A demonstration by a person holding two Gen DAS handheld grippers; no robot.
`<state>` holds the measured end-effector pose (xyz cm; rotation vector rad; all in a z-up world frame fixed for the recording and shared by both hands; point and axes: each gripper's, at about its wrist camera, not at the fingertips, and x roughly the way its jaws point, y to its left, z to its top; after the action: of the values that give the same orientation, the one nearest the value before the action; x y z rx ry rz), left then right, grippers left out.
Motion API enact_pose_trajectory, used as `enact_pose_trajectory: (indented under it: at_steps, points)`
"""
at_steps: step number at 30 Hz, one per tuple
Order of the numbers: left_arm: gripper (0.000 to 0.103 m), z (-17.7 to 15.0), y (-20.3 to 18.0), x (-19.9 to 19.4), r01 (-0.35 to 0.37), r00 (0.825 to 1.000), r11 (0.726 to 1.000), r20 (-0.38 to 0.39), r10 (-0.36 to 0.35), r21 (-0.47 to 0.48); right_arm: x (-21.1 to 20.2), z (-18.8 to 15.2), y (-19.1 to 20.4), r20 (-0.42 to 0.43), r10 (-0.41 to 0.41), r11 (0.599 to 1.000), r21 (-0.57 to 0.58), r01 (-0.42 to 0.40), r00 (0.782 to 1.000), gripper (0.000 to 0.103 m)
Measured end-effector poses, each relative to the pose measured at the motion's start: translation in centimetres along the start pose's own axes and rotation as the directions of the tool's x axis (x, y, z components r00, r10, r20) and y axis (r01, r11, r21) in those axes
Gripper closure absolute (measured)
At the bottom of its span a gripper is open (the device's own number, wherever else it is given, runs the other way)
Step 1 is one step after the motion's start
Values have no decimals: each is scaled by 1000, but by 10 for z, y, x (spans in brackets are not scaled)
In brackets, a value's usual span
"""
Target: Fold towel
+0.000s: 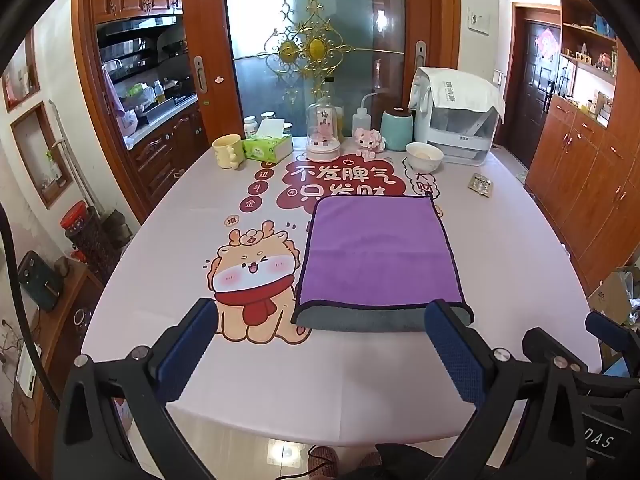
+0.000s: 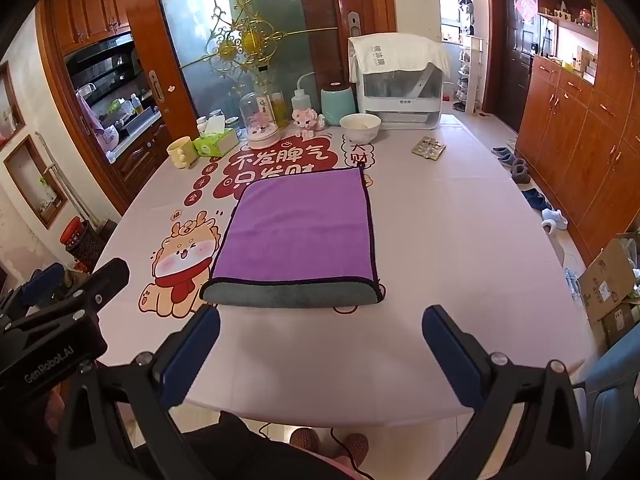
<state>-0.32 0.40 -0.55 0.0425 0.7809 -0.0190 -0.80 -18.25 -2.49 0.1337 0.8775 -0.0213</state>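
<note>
The left black two-finger gripper with blue pads [image 1: 320, 344] and its right twin [image 2: 320, 344] both gape apart, holding nothing. The purple microfibre towel with grey underside [image 2: 300, 236] lies centre frame, apparently folded once. Pinching only its top layer could undo that fold.

1 towel [image 2: 298, 226], 1 mug [image 2: 180, 153], 1 bowl [image 2: 360, 127], 1 tissue box [image 2: 216, 142]

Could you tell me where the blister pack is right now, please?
The blister pack lies far right on the table, right of the white bowl, before the white appliance.
</note>
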Motion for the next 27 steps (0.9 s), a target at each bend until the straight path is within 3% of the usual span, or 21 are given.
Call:
enact_pose_trajectory:
  at_steps: [17,27]
  points:
    - [1,7,11,3,24,1000,1000,-8,-24,-11,-1,1,-1,-1,-5,1000,4,5,1000,1]
    - [1,9,20,15,17,999,1000,-37,-17,-7,1,4,4,-15,-48,998,41,49,999,1]
